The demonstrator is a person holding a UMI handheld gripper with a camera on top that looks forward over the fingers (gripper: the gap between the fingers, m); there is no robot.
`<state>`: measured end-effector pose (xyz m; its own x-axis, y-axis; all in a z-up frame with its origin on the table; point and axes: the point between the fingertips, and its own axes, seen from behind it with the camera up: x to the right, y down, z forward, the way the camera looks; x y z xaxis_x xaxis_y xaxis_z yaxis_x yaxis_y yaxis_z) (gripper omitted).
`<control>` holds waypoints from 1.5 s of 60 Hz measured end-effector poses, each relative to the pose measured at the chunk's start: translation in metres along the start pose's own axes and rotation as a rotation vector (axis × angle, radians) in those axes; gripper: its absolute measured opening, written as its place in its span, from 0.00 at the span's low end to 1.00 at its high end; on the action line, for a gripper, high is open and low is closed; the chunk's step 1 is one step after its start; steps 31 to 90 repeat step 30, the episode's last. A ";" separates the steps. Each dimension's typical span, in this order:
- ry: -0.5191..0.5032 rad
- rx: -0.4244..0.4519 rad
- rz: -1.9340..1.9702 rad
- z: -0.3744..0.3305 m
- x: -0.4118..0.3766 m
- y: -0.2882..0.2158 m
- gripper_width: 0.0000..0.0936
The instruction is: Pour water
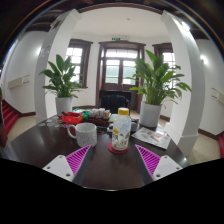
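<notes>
Nearest us, the gripper (112,160) has its fingers spread apart, grasping nothing — the purple pads (77,158) face a bare gap of dark table (40,145). Just ahead, between the fingers, we see a yellow-capped bottle (121,131) standing upright. Left of it sits a white mug (84,133). Farther off — two potted plants (157,85).

Hand-held gripper (113,160): both fingers visible at the 6 o'clock side of the view, pointing forward toward 12 o'clock. Left finger pad (78,158) sits at 7 o'clock, right finger pad (149,159) at 5 o'clock. Fingers stand spread wide apart, level with each other. Nothing is clamped between them.
</notes>
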<state>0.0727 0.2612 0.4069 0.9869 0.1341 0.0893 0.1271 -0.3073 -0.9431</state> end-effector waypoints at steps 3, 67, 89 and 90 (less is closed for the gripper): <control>0.017 0.006 0.015 -0.007 -0.008 -0.015 0.92; 0.082 0.084 0.111 -0.048 -0.032 -0.069 0.91; 0.082 0.084 0.111 -0.048 -0.032 -0.069 0.91; 0.082 0.084 0.111 -0.048 -0.032 -0.069 0.91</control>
